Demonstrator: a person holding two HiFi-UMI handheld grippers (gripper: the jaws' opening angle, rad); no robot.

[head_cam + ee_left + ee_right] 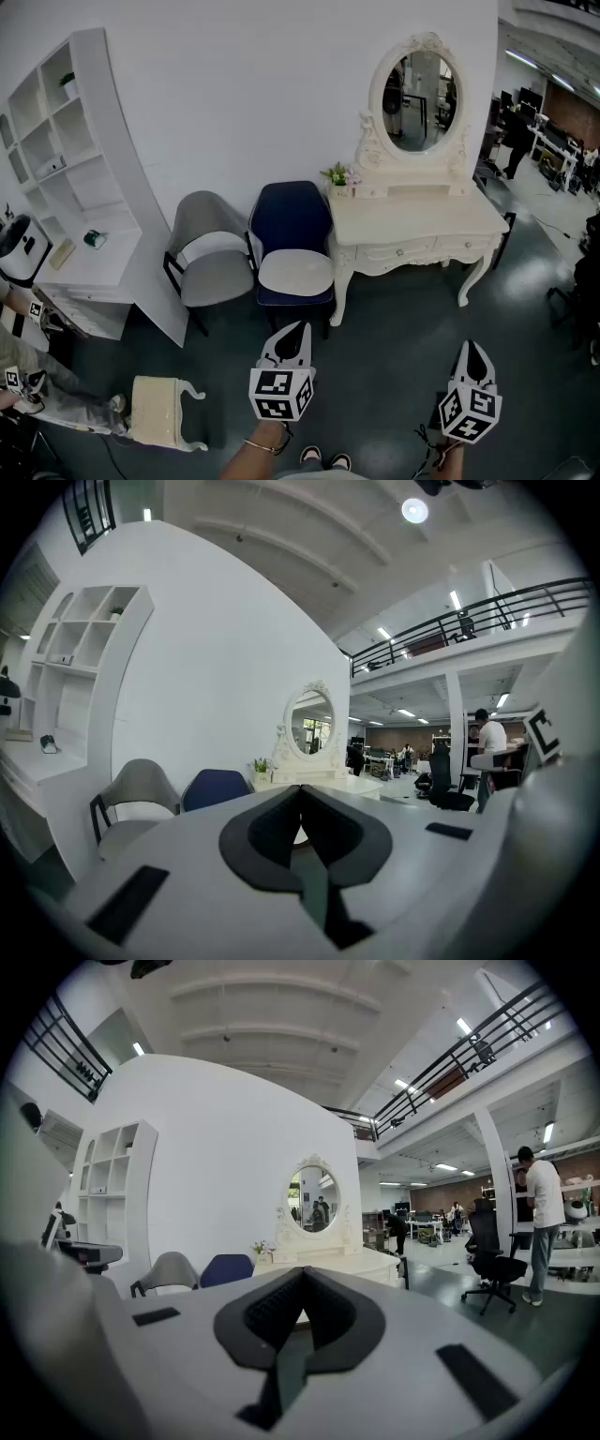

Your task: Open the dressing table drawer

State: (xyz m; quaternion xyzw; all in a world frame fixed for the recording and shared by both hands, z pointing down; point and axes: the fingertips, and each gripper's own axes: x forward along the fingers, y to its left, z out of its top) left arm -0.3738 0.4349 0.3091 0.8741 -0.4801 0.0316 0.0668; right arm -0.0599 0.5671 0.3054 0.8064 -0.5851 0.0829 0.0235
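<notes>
The white dressing table (422, 223) stands against the far wall with an oval mirror (419, 89) on top. Its two drawers (403, 251) are closed, each with a small knob. Both grippers hang well short of it, over the dark floor. My left gripper (297, 330) is shut with nothing in it and points toward the blue chair. The right gripper (472, 350) is also shut and empty, in front of the table's right leg. In the left gripper view the shut left gripper (300, 787) faces the table (361, 784). From the right gripper (302, 1271), the table (352, 1261) shows far off.
A blue chair (292, 239) and a grey chair (211, 251) stand left of the table. A white shelf unit (80, 169) fills the far left. A cream stool (155, 411) and a seated person's legs (56, 389) are at lower left. A flower pot (339, 176) sits on the table's left corner.
</notes>
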